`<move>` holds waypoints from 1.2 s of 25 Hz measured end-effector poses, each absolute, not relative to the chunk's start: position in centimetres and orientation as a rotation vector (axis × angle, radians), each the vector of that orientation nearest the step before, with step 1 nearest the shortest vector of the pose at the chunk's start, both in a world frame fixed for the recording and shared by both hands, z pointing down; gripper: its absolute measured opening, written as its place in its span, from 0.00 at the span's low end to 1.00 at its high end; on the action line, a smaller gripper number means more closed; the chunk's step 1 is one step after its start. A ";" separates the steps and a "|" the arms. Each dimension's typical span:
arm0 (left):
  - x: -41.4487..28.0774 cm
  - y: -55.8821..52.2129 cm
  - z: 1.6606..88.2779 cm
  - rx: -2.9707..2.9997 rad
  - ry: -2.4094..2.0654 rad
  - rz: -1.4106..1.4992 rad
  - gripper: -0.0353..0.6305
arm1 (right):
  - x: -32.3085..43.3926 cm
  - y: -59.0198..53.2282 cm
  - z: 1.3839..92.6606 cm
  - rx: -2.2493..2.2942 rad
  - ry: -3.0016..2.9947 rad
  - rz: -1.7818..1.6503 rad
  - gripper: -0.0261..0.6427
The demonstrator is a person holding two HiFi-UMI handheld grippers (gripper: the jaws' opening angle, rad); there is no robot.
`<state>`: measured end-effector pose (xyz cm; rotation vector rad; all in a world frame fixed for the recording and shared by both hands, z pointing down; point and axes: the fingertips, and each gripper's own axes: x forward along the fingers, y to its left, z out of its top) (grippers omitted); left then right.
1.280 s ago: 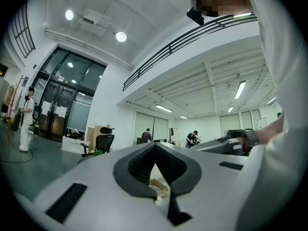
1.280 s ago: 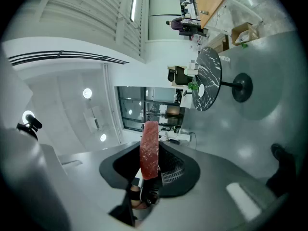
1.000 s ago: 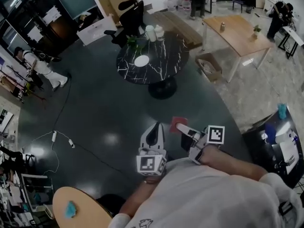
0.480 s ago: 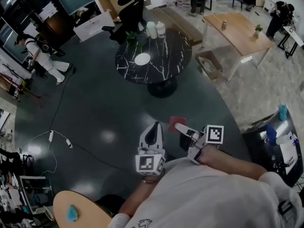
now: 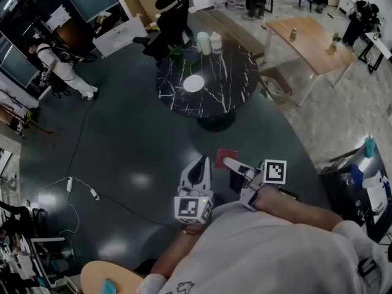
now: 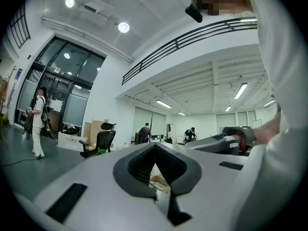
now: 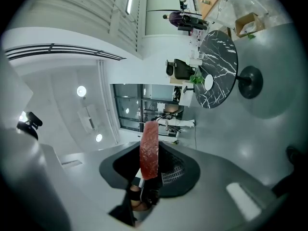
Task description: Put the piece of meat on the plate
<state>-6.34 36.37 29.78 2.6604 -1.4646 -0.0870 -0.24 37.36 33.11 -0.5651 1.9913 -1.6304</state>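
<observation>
Round marbled table (image 5: pixel 226 72) nearer; right hand-held gripper (image 5: pixel 228 163) clamps flat red meat (image 7: pixel 149 148); left hand-held gripper (image 5: pixel 200 164) together.

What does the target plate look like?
Find the round black table veined with white, straight ahead. The plate lies near its middle: the only flat white disc, while two pale containers and a green plant stand at the far edge.

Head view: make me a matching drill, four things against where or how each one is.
1 piece of meat
2 plate
3 left gripper
4 office chair

a on the black marbled table
b jaws together, empty
c at that table's far side
d clamped in the right gripper

Pairs: 1-d, 2-a, 3-b, 4-c
</observation>
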 end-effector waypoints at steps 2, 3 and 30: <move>-8.0 35.0 29.6 2.665 -1.465 -0.085 0.06 | -1.9 35.9 32.9 -0.561 1.995 -1.623 0.17; -8.9 34.3 29.6 2.662 -1.467 -0.084 0.06 | -2.8 35.3 32.8 -0.558 1.993 -1.623 0.17; -15.7 22.7 30.7 2.503 -1.619 -0.110 0.06 | -9.9 22.5 33.0 -0.415 2.072 -1.728 0.17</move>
